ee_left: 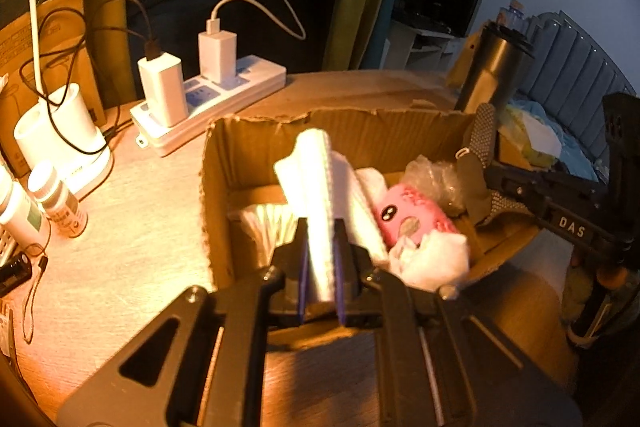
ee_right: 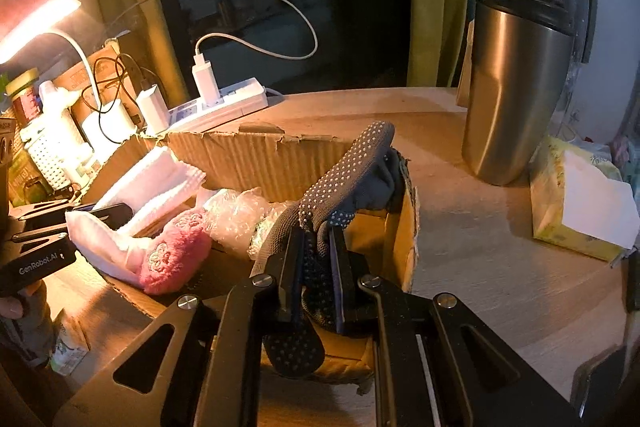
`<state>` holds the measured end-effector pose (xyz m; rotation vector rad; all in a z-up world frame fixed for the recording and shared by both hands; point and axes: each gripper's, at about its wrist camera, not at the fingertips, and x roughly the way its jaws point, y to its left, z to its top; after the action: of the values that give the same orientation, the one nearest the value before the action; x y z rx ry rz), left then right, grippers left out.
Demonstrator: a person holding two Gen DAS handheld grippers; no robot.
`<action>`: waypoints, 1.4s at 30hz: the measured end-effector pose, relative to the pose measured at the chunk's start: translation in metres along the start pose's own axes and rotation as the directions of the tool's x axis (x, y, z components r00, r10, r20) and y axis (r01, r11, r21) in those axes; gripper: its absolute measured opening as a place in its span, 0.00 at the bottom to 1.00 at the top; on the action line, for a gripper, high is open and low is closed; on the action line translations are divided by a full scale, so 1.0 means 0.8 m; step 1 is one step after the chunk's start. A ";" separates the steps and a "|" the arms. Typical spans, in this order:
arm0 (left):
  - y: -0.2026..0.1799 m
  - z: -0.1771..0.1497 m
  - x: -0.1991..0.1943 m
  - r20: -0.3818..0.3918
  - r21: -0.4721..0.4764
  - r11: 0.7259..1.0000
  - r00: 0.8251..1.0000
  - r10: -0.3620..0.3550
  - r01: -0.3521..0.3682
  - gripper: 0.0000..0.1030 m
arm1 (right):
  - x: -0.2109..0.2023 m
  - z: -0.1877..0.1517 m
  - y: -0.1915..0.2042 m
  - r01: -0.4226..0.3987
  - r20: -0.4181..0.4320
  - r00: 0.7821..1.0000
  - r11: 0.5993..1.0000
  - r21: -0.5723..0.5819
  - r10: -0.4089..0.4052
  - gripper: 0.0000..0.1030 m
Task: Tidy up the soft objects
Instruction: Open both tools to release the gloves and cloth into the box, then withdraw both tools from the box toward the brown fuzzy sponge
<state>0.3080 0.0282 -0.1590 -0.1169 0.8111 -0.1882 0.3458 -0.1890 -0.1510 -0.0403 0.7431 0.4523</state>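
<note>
My left gripper (ee_left: 321,233) is shut on a folded white cloth (ee_left: 316,167), which stands up over the open cardboard box (ee_left: 248,143). In the box lie a pink plush toy (ee_left: 408,211), bubble wrap (ee_left: 436,179) and crumpled white tissue (ee_left: 436,259). My right gripper (ee_right: 316,239) is shut on a grey sock with white grip dots (ee_right: 348,163), held over the box's right corner (ee_right: 408,227). The right wrist view also shows the white cloth (ee_right: 152,179) and the pink plush toy (ee_right: 176,255) at the box's left side.
A white power strip (ee_left: 224,95) with chargers and cables lies behind the box. A steel tumbler (ee_right: 516,95) and a tissue pack (ee_right: 580,203) stand to the right. Bottles (ee_left: 56,203) and a white lamp base (ee_left: 60,135) crowd the left. The table edge is near on the right.
</note>
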 end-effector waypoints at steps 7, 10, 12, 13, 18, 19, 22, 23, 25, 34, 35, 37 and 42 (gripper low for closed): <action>-0.002 0.001 0.002 -0.011 0.003 1.000 1.000 0.017 -0.017 0.14 | 0.004 0.001 0.004 0.006 -0.010 1.000 1.000 -0.003 -0.006 0.19; -0.003 0.002 0.003 -0.023 0.008 1.000 0.999 0.025 -0.025 0.19 | 0.004 0.000 0.007 0.004 -0.013 1.000 1.000 -0.012 -0.004 0.27; -0.005 0.004 0.003 -0.028 0.006 1.000 0.999 0.026 -0.026 0.24 | 0.004 -0.001 0.010 0.003 -0.016 1.000 1.000 -0.028 -0.003 0.32; -0.004 0.004 0.002 -0.031 0.003 1.000 0.999 0.028 -0.028 0.25 | 0.004 -0.002 0.013 0.004 -0.019 1.000 0.999 -0.043 -0.005 0.36; -0.002 0.005 -0.007 -0.030 -0.009 0.999 0.999 0.045 -0.045 0.29 | 0.000 -0.002 0.015 -0.015 -0.025 1.000 0.999 -0.039 0.014 0.51; -0.002 0.005 -0.009 -0.029 -0.011 0.999 0.998 0.047 -0.047 0.29 | -0.002 -0.002 0.015 -0.020 -0.025 1.000 0.999 -0.035 0.019 0.53; -0.003 0.003 -0.016 -0.023 -0.012 0.999 0.998 0.050 -0.050 0.52 | -0.007 -0.003 0.018 -0.011 -0.026 1.000 0.999 -0.041 0.010 0.55; -0.004 0.002 -0.018 -0.020 -0.012 0.999 0.998 0.051 -0.051 0.53 | -0.009 -0.003 0.019 -0.008 -0.026 1.000 0.999 -0.040 0.007 0.55; -0.006 0.000 -0.025 -0.012 -0.017 1.000 1.000 0.022 -0.022 0.54 | -0.014 -0.004 0.020 -0.004 -0.023 1.000 0.999 -0.038 0.003 0.55; -0.018 -0.007 -0.054 0.025 -0.016 1.000 0.999 0.027 -0.027 0.57 | -0.041 -0.007 0.027 0.016 -0.003 1.000 0.999 -0.038 -0.016 0.56; -0.018 -0.008 -0.058 0.029 -0.017 0.999 0.999 0.028 -0.027 0.58 | -0.044 -0.007 0.028 0.016 0.000 1.000 0.999 -0.039 -0.016 0.56; -0.020 -0.010 -0.064 0.037 -0.017 1.000 0.999 0.027 -0.026 0.58 | -0.051 -0.008 0.031 0.018 0.005 1.000 0.999 -0.041 -0.018 0.56; -0.025 -0.016 -0.082 0.052 -0.011 1.000 0.998 0.020 -0.019 0.58 | -0.069 -0.012 0.038 0.026 0.022 0.999 0.999 -0.043 -0.025 0.56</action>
<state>0.2520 0.0220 -0.1182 -0.1235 0.7611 -0.1620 0.2917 -0.1849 -0.1176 -0.0851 0.7113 0.4440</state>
